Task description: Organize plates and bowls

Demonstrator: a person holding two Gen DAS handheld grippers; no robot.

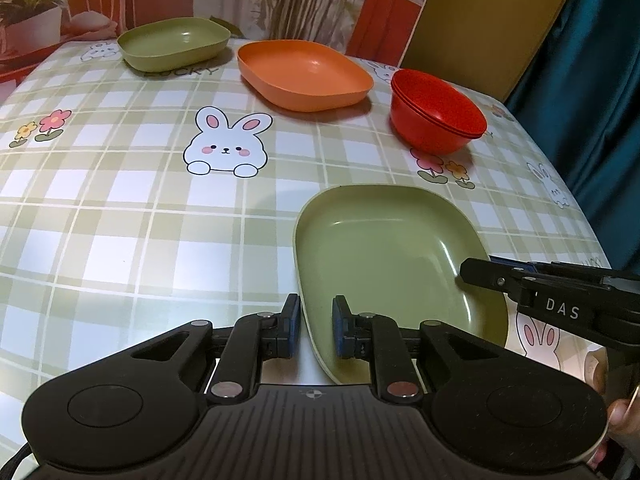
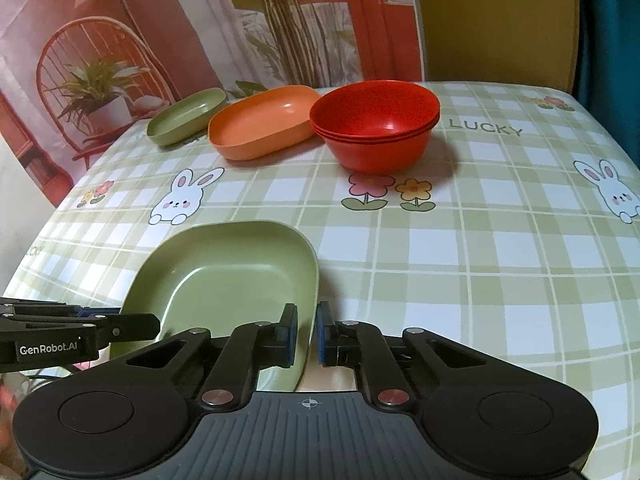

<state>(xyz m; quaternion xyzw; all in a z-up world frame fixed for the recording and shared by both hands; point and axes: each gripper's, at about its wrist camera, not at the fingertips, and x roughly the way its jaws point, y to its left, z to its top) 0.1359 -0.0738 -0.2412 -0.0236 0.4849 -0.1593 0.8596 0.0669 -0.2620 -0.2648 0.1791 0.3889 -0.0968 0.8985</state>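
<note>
A green plate lies at the near side of the checked table. My left gripper is shut on its left rim, one pad outside and one inside. My right gripper is shut on the plate's right rim; in the left wrist view the right gripper reaches in over that edge. In the right wrist view the left gripper shows at the plate's left edge. Farther back stand a second green plate, an orange plate and a stack of red bowls.
A printed backdrop hangs behind the table's far edge. A teal curtain falls beside the table's right edge. A person's hand holds the right gripper. Bare cloth lies between the held plate and the back row.
</note>
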